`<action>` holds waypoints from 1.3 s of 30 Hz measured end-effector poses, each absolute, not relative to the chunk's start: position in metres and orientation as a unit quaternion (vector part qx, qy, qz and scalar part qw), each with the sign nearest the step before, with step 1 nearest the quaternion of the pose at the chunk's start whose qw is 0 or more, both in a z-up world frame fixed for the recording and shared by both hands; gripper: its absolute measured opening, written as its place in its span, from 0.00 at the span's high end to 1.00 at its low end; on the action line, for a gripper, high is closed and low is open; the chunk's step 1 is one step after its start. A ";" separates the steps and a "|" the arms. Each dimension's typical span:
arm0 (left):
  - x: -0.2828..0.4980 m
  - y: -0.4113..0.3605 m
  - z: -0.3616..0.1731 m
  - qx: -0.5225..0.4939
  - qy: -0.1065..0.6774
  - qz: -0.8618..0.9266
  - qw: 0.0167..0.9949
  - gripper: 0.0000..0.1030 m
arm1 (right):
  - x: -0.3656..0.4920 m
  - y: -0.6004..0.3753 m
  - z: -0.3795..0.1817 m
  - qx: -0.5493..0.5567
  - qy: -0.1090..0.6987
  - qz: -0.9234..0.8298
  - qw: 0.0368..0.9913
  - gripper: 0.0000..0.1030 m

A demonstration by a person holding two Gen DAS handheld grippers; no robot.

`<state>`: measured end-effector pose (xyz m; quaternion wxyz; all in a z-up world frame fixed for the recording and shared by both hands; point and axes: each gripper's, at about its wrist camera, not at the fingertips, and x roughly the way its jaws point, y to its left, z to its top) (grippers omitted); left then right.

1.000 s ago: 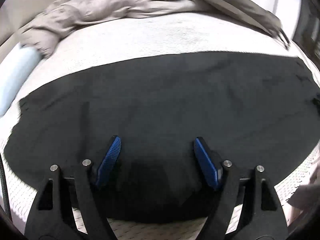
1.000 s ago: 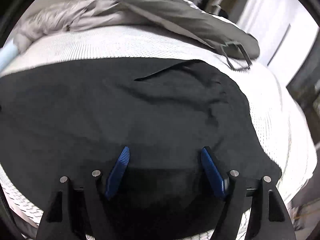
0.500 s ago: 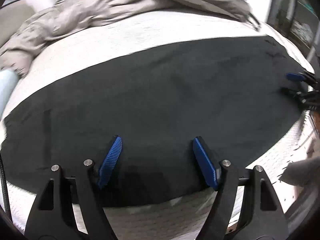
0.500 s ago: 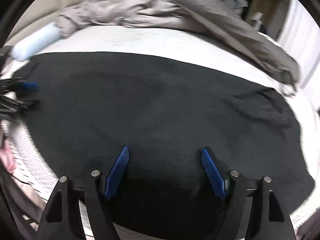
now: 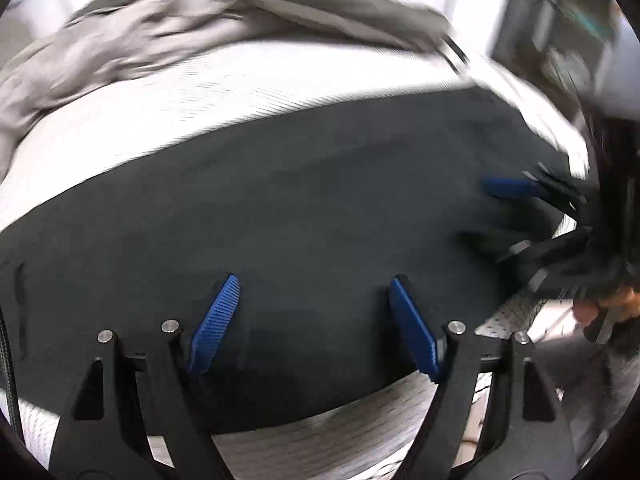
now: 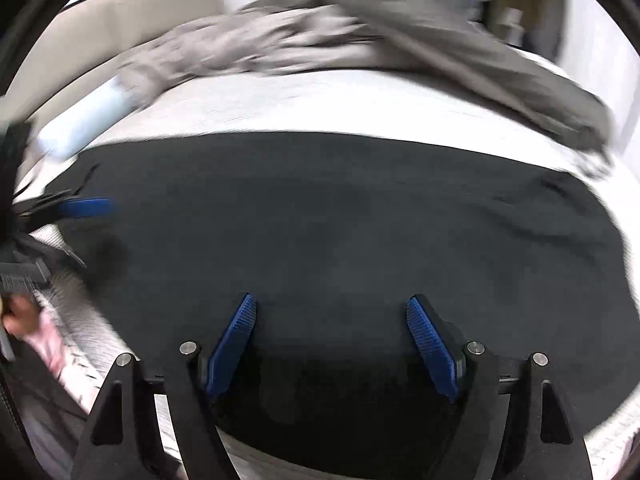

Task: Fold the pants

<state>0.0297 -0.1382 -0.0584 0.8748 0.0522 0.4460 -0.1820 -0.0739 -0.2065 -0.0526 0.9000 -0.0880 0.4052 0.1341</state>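
Left wrist view: the black pants (image 5: 288, 208) are seen spread flat across the white bed cover (image 5: 224, 92), filling the middle of the frame from nine to three o'clock. The left gripper (image 5: 314, 320) is held at six o'clock with its blue pads spread wide and nothing pinched between them; only flat cloth lies beyond the gap, near the hem edge. The right gripper (image 5: 516, 216) is glimpsed at three o'clock, over the far end of the garment (blurred, so contact cannot be told). The fabric is judged soft, light and limp, likely to sag and drag when lifted, so an edge or corner should be pinched rather than the flat middle. Grey bedding (image 5: 168, 36) is bunched at twelve o'clock, well apart from the pants.

Right wrist view: the pants (image 6: 340, 232) are again seen lying flat, spanning nine to three o'clock, with slight wrinkles at two o'clock. The right gripper (image 6: 330, 332) is at six o'clock, jaws spread and empty, above the near edge. The left gripper (image 6: 76, 216) appears at nine o'clock by the garment's end.
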 end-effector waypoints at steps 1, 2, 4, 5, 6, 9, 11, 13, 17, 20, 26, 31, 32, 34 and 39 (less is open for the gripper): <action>0.030 -0.149 -0.064 0.068 0.448 -0.185 0.872 0.26 | -0.072 -0.195 -0.055 -0.099 0.405 0.143 0.898 0.23; 0.025 -0.158 -0.067 0.088 0.450 -0.181 0.870 0.26 | -0.070 -0.186 -0.058 -0.115 0.402 0.145 0.897 0.22; 0.022 -0.153 -0.066 0.088 0.451 -0.188 0.868 0.26 | -0.071 -0.178 -0.063 -0.146 0.407 0.137 0.891 0.22; 0.024 -0.137 -0.064 0.078 0.455 -0.178 0.869 0.26 | -0.063 -0.187 -0.062 -0.143 0.408 0.134 0.892 0.22; 0.030 -0.122 -0.064 0.070 0.456 -0.164 0.872 0.25 | -0.061 -0.201 -0.060 -0.138 0.410 0.114 0.894 0.22; 0.047 -0.054 -0.065 0.047 0.457 -0.050 0.887 0.22 | -0.047 -0.255 -0.058 -0.148 0.405 0.014 0.902 0.19; 0.049 -0.020 -0.064 -0.005 0.462 -0.018 0.887 0.23 | -0.042 -0.280 -0.057 -0.140 0.412 -0.042 0.900 0.19; 0.048 -0.008 -0.054 -0.038 0.455 -0.010 0.889 0.26 | -0.042 -0.289 -0.048 -0.099 0.415 -0.042 0.904 0.19; 0.066 -0.040 -0.044 0.001 0.433 -0.051 0.900 0.25 | -0.028 -0.241 -0.038 -0.086 0.413 0.035 0.906 0.19; 0.093 -0.060 -0.060 0.020 0.470 -0.056 0.881 0.25 | -0.009 -0.183 -0.049 -0.114 0.432 0.094 0.890 0.19; 0.092 -0.023 -0.066 0.016 0.474 -0.014 0.880 0.25 | 0.021 -0.164 -0.061 -0.188 0.438 0.081 0.875 0.19; 0.068 0.023 -0.058 -0.012 0.462 0.021 0.886 0.28 | 0.027 -0.241 -0.055 -0.124 0.448 -0.053 0.884 0.17; 0.057 0.025 -0.050 -0.013 0.452 0.012 0.892 0.28 | 0.023 -0.245 -0.052 -0.104 0.448 -0.048 0.886 0.17; 0.041 0.038 -0.037 -0.004 0.431 0.004 0.902 0.28 | 0.015 -0.240 -0.048 -0.104 0.442 -0.039 0.890 0.17; -0.006 0.087 -0.026 0.000 0.404 0.033 0.914 0.28 | -0.047 -0.223 -0.042 -0.110 0.418 0.015 0.902 0.17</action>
